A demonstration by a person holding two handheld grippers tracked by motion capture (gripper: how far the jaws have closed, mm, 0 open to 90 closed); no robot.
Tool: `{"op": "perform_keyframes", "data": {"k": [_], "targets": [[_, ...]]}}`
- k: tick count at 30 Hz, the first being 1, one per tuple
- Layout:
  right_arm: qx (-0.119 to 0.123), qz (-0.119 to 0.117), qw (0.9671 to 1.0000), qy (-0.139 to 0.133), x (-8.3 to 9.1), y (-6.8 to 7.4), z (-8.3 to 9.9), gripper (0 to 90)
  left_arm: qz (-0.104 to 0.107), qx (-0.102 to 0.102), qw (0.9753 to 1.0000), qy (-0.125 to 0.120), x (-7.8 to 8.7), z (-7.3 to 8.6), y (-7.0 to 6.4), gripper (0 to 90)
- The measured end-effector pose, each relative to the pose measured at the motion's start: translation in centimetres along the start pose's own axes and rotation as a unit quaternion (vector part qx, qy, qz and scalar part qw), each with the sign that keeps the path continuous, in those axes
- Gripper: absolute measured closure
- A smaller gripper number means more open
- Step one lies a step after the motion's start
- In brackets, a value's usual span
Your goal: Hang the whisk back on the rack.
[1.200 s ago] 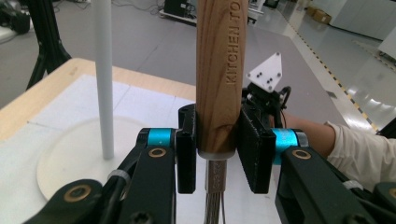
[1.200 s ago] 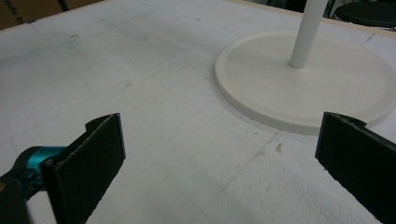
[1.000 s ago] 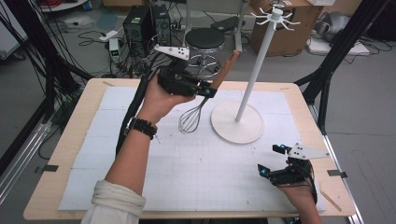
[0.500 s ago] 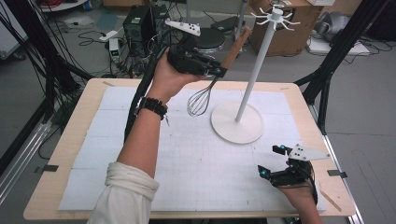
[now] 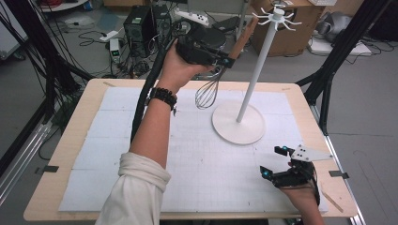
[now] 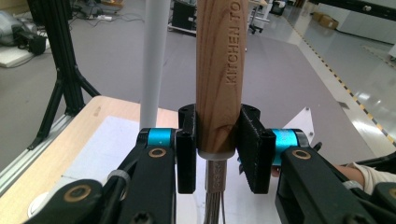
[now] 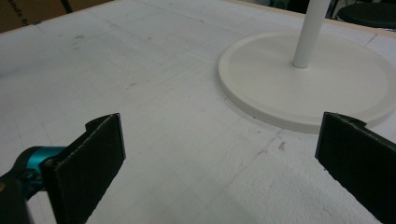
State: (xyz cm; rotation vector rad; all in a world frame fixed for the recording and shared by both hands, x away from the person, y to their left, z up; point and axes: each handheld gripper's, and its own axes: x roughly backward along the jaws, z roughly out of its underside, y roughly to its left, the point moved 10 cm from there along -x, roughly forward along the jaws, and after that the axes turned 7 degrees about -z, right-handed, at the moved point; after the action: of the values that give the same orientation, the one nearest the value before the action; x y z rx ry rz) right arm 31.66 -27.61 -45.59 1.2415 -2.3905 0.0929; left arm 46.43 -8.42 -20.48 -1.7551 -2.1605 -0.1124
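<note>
The table (image 5: pixel 84 140) fills the centre of the high view, and the white stand (image 5: pixel 253 79) rises from its upper right, its hooks (image 5: pixel 277 16) at the top edge all bare. Just left of the pole, the left gripper (image 5: pixel 220 58) holds the whisk (image 5: pixel 207 93) aloft, jaws pinching the wooden handle (image 6: pixel 217 70), wires hanging down. The lift looks done and the hanging is left; the right gripper (image 5: pixel 277 161) rests at lower right, jaws spread wide.
</note>
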Motion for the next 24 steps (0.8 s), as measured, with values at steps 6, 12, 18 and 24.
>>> {"op": "perform_keyframes", "data": {"k": [6, 12, 18, 24], "targets": [[0.002, 0.000, 1.0000, -0.001, 0.0, -0.1, 0.0, 0.2, -0.001, -0.005, 1.0000, 0.005, -0.7, -0.9, 0.0, 70.2], [0.002, 0.000, 1.0000, -0.002, 0.2, -0.1, 0.0, 0.2, -0.008, -0.004, 0.9999, 0.013, -1.4, -1.1, 0.4, 70.2], [0.001, -0.001, 1.0000, -0.003, 0.3, 0.0, 0.0, 0.2, -0.012, -0.001, 0.9996, 0.026, -2.4, -0.6, 0.6, 70.2], [0.003, 0.000, 1.0000, -0.005, 0.3, 0.0, -0.1, 0.2, -0.013, 0.001, 0.9994, 0.033, -3.3, -0.4, 0.6, 70.2]]}}
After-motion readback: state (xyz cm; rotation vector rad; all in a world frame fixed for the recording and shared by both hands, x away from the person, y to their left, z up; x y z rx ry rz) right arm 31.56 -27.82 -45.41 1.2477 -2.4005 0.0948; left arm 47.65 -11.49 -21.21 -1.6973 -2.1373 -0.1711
